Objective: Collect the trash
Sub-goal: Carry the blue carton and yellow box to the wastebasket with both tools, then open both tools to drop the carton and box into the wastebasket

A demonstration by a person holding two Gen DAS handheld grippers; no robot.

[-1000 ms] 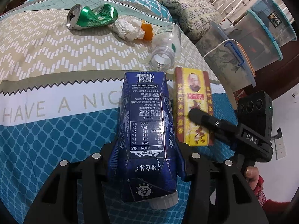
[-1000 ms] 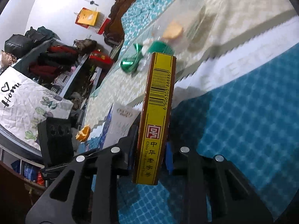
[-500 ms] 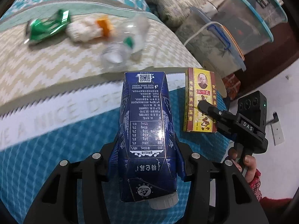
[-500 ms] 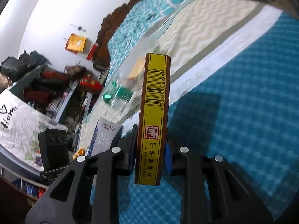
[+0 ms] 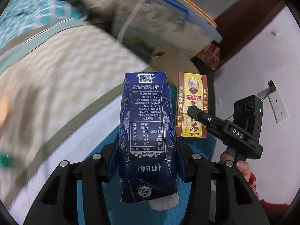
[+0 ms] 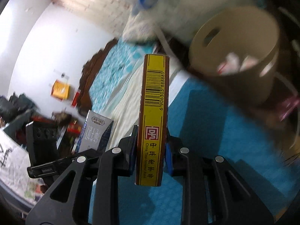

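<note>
My left gripper (image 5: pixel 147 161) is shut on a dark blue milk carton (image 5: pixel 146 123), cap end toward the camera. In the left wrist view the right gripper (image 5: pixel 189 110) holds a yellow and brown flat box (image 5: pixel 191 101) just right of the carton, with a hand below it. In the right wrist view my right gripper (image 6: pixel 151 148) is shut on that yellow box (image 6: pixel 152 112), barcode edge up. A tan round bin (image 6: pixel 236 56) with trash inside stands beyond the bed's edge at upper right. The milk carton (image 6: pixel 95 131) and left gripper show at the left.
The bed with a teal and cream quilt (image 5: pixel 56 78) fills the left. Clear storage boxes with blue latches (image 5: pixel 168 18) are stacked behind the bin (image 5: pixel 170 60). A white wall with an outlet (image 5: pixel 277 105) is on the right. Cluttered shelves (image 6: pixel 22 112) stand across the room.
Both grippers swung right, off the middle of the bed toward its edge, with their loads. The can, tissue and clear bottle left the views; the tan bin came into view.
</note>
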